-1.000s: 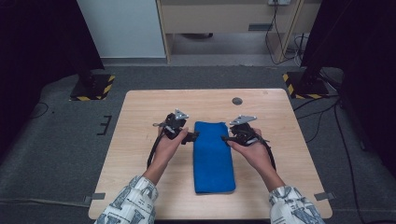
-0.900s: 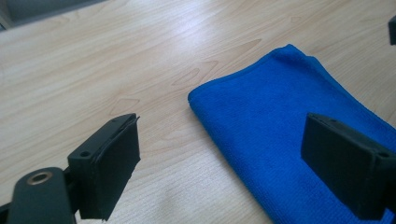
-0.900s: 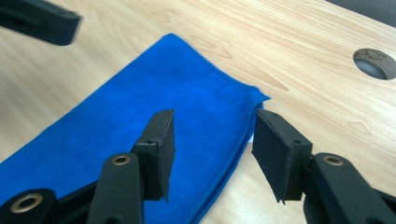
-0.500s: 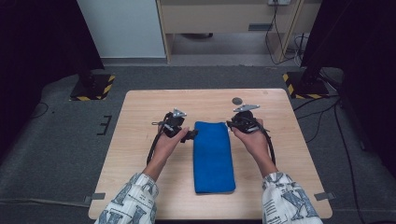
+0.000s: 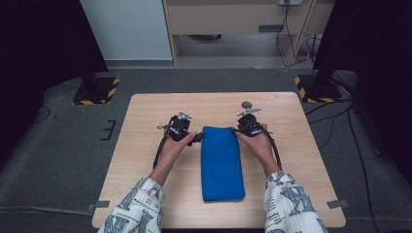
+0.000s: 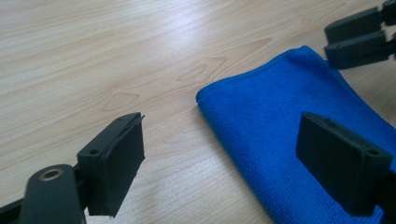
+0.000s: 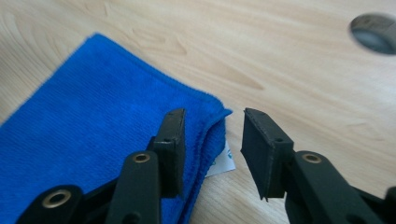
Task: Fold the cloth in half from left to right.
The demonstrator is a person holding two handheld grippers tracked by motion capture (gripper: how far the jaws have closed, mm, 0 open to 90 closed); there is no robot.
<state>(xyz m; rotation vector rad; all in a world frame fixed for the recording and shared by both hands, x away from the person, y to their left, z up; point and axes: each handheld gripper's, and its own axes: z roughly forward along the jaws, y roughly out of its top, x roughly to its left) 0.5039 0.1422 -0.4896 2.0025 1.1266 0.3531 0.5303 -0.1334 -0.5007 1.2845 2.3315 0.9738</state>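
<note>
The left black two-jaw gripper (image 5: 198,138) stands with its jaws wide apart at the far left corner of the folded blue microfibre cloth (image 5: 222,162), one jaw over the cloth and one over the light wooden table (image 5: 145,160). The right black two-jaw gripper (image 5: 236,129) is at the far right corner. Its jaws stand narrowly apart on both sides of the cloth's edge and its small white label (image 7: 223,161), not closed on them.

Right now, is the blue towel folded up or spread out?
Folded. The towel lies as a narrow strip, and the right gripper view shows stacked layers at its corner.

The high view looks forward and down over the bench (image 5: 145,145); both gripper views skim it closely, sharing the blue cloth's (image 5: 222,162) far end
</note>
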